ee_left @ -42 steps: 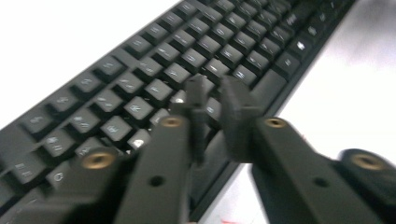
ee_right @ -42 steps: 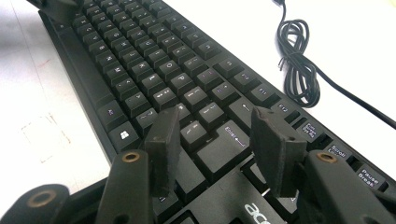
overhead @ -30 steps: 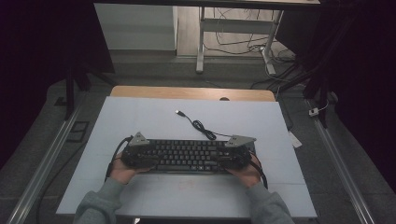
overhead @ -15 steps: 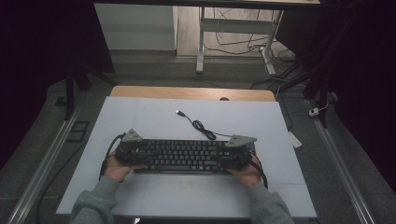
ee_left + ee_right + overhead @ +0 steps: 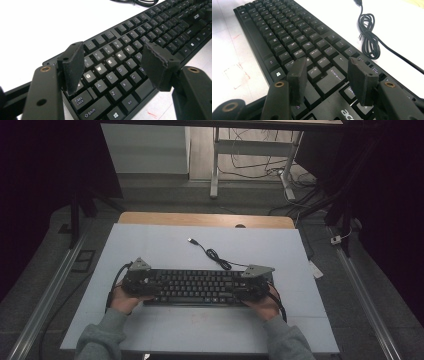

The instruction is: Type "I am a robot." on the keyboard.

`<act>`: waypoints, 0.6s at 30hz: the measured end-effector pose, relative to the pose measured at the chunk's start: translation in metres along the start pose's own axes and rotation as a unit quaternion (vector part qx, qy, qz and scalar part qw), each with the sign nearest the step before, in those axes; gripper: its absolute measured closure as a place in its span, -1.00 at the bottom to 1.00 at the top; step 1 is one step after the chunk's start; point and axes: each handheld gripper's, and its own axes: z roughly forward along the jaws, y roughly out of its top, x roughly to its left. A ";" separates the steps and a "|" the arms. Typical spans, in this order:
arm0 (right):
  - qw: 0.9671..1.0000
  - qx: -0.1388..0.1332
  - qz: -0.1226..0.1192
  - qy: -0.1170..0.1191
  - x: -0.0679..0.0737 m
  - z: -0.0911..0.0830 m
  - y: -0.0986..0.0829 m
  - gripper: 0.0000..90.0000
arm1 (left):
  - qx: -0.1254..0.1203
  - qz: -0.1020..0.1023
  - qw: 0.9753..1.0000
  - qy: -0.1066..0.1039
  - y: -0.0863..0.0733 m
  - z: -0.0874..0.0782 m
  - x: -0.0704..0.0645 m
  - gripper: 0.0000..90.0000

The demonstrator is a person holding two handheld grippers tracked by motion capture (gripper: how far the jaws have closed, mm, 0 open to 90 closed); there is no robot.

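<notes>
Work in hand: two hand-held grippers are at the two ends of a black keyboard (image 5: 197,287); my judgement is that the person wants to grasp it and move or straighten it.
Keyboard place: it lies flat on the white tabletop (image 5: 165,250), near the 6 o'clock edge, its long side running from 9 to 3 o'clock.
Left gripper (image 5: 136,281): it is at the 9 o'clock end of the keyboard, and the person's hand (image 5: 125,301) holds it from the 6 o'clock side.
Left jaws: spread apart and released. In the left gripper view they stand above the keys around Q, W and Caps Lock and clamp nothing.
Right gripper (image 5: 254,285): it is at the 3 o'clock end.
Right jaws: also apart and released. In the right gripper view they stand over the area of the Enter key; I cannot tell if the pads touch the keys.
Cable (image 5: 216,256): it runs from the keyboard toward 12 o'clock, partly coiled, and ends in a USB plug (image 5: 191,240) lying free on the tabletop.
Done: both grippers are already placed at the ends.
Left to do: closing the jaws on the keyboard edges, then the lift or the shift. So I judge the task to be at an early stage.
</notes>
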 end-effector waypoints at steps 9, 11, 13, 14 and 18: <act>1.000 0.001 -0.002 0.000 0.000 0.000 0.000 0.12 | 0.005 0.002 1.000 0.013 -0.002 0.000 0.003 -0.01; 1.000 0.001 -0.003 0.000 0.000 0.001 0.000 0.12 | 0.010 0.006 1.000 0.011 -0.003 0.000 0.004 0.11; 1.000 0.002 -0.002 -0.001 0.000 0.001 0.000 0.12 | 0.018 0.011 1.000 0.012 -0.004 0.002 0.004 0.22; 1.000 0.002 -0.001 -0.001 0.000 0.000 0.000 0.12 | 0.022 0.013 1.000 0.014 -0.004 0.003 0.004 0.29; 1.000 0.003 -0.002 -0.001 0.000 0.000 0.000 0.12 | 0.036 0.019 0.999 0.019 -0.006 0.005 0.005 0.58</act>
